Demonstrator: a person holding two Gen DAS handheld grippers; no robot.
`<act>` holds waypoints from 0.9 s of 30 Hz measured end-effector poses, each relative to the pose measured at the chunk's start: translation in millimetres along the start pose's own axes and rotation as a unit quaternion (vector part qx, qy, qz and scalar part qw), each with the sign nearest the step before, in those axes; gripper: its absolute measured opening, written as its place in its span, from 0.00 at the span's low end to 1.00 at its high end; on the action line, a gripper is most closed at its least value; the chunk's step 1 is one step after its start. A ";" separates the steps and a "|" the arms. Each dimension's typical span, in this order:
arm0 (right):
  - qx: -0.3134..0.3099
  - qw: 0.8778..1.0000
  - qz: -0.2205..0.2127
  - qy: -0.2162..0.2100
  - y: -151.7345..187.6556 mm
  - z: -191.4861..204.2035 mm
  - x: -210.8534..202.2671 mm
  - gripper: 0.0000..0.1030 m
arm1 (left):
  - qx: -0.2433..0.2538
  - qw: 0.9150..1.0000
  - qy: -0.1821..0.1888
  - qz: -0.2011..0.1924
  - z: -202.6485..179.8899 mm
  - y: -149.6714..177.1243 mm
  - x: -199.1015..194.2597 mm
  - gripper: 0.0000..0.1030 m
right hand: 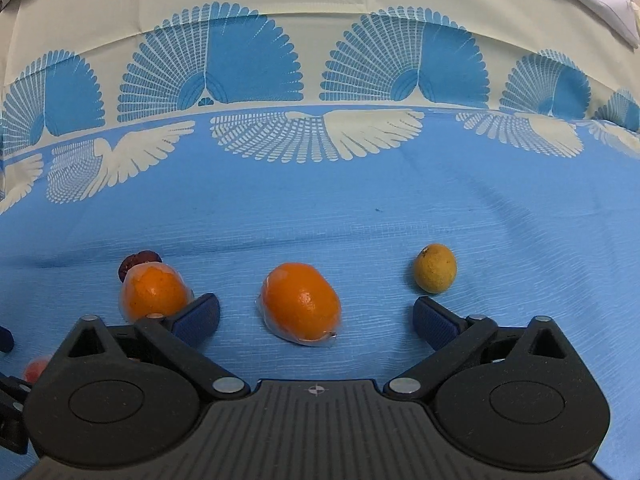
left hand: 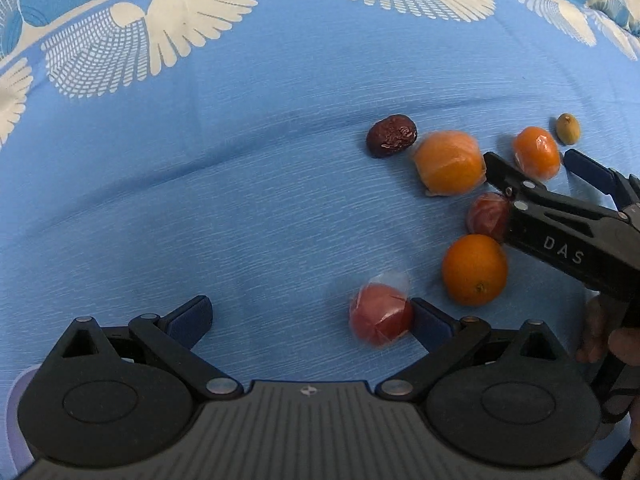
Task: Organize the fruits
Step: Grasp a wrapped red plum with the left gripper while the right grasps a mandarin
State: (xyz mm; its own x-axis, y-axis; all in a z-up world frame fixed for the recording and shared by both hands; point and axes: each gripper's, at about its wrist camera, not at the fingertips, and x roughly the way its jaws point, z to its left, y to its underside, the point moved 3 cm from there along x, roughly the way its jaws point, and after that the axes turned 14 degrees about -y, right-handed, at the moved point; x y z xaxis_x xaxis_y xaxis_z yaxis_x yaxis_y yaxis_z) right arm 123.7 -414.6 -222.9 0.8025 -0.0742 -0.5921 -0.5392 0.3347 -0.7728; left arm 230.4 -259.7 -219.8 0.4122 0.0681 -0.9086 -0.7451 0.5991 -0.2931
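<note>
Both tools gape over fruit on a blue tabletop: right tool straddles a wrapped orange untouched; left tool holds nothing, a wrapped red fruit against its right-hand finger.

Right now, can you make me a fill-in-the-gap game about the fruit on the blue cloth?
1. The wrapped orange fruit sits between the open fingers of the ____ gripper.
2. The small yellow fruit lies on a cloth coloured ____.
3. The wrinkly dark date lies right next to a wrapped fruit coloured ____.
4. The left gripper has its fingers ____, with a wrapped red fruit beside one of them.

Missing words: right; blue; orange; open
</note>
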 end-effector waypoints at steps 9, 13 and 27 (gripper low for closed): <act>0.056 0.998 -0.024 0.030 -2.5 -25.2 -32.9 0.35 | 0.026 0.998 0.024 -0.058 -4.9 7.1 -48.9 0.33; 0.056 0.996 -0.047 0.052 -10.6 -20.3 -79.7 0.35 | 0.009 0.998 0.025 -0.059 13.0 25.6 -81.1 0.33; -0.004 0.995 -0.026 -0.093 28.4 133.2 -302.5 0.35 | -0.041 0.997 0.014 -0.060 80.7 165.4 -200.3 0.33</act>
State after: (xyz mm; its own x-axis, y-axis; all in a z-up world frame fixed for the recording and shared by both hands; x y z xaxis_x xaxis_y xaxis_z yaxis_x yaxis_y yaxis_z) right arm -100.4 -257.6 -35.3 0.8622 0.0842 -0.4996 -0.4975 0.3269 -0.8035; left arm 66.9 -109.9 -62.3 0.4860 -0.0233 -0.8736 -0.7328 0.5339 -0.4219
